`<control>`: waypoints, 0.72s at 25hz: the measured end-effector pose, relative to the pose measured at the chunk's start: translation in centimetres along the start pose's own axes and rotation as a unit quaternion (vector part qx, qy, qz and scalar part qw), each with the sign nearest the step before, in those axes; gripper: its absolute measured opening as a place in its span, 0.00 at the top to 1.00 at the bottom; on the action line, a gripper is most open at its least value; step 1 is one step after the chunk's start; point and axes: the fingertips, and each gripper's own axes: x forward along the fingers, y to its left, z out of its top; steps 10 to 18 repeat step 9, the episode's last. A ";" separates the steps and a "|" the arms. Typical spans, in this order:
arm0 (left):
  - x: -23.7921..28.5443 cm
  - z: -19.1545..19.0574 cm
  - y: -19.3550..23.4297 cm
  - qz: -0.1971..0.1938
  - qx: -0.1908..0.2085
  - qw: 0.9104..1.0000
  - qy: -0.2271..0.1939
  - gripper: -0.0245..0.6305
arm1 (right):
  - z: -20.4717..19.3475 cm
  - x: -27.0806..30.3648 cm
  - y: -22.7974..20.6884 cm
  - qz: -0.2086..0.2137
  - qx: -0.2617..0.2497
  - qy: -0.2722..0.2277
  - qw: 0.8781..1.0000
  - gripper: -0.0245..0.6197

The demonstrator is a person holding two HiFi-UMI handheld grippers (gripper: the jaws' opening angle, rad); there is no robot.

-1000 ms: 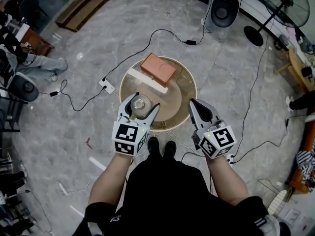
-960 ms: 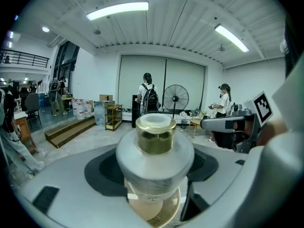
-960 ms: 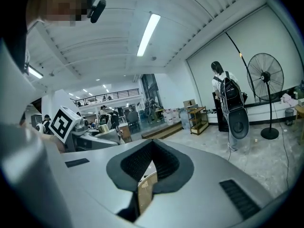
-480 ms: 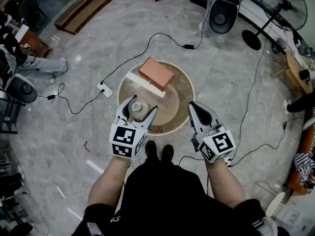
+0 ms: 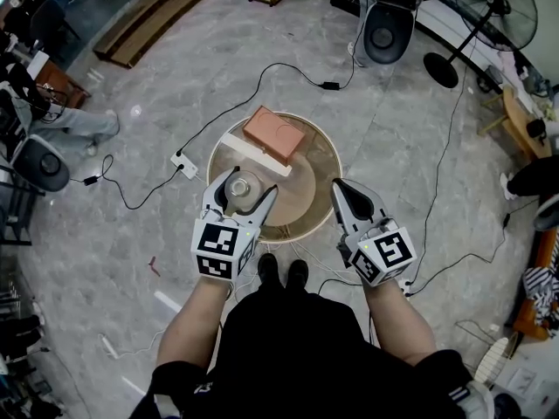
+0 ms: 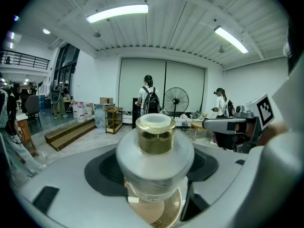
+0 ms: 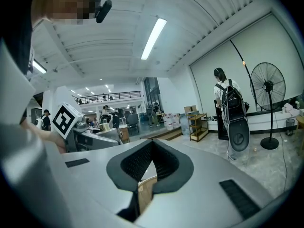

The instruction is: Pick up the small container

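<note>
The small container (image 5: 242, 184) is a pale rounded jar with a gold neck and a white cap. It stands upright between the jaws of my left gripper (image 5: 241, 192), which is shut on its body over the near left part of the round wooden table (image 5: 307, 157). In the left gripper view the container (image 6: 154, 163) fills the centre, with the tabletop showing beneath its base. My right gripper (image 5: 341, 188) is shut with nothing in it, at the table's near right edge. Its pads (image 7: 161, 163) meet in the right gripper view.
A brick-coloured box (image 5: 273, 132) and a white strip (image 5: 254, 156) lie at the far side of the table. Cables and a power strip (image 5: 184, 166) cross the marble floor. Fans (image 5: 387, 20) stand beyond, and people stand in the background.
My left gripper, still shut on the container, has shifted slightly toward the table's middle. The right gripper keeps its place beside the table, still shut.
</note>
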 end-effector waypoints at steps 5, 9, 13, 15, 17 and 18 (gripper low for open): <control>-1.0 1.0 -0.1 0.001 0.002 1.000 -0.002 0.44 | 0.9 -0.4 0.2 -0.002 0.000 0.003 1.000 0.95; -2.1 1.3 -0.6 0.002 0.004 1.000 -0.001 0.44 | 1.1 -1.0 0.7 -0.001 0.001 0.002 1.000 0.95; -2.1 1.3 -0.6 0.002 0.004 1.000 -0.001 0.44 | 1.1 -1.0 0.7 -0.001 0.001 0.002 1.000 0.95; -2.1 1.3 -0.6 0.002 0.004 1.000 -0.001 0.44 | 1.1 -1.0 0.7 -0.001 0.001 0.002 1.000 0.95; -2.1 1.3 -0.6 0.002 0.004 1.000 -0.001 0.44 | 1.1 -1.0 0.7 -0.001 0.001 0.002 1.000 0.95; -2.1 1.3 -0.6 0.002 0.004 1.000 -0.001 0.44 | 1.1 -1.0 0.7 -0.001 0.001 0.002 1.000 0.95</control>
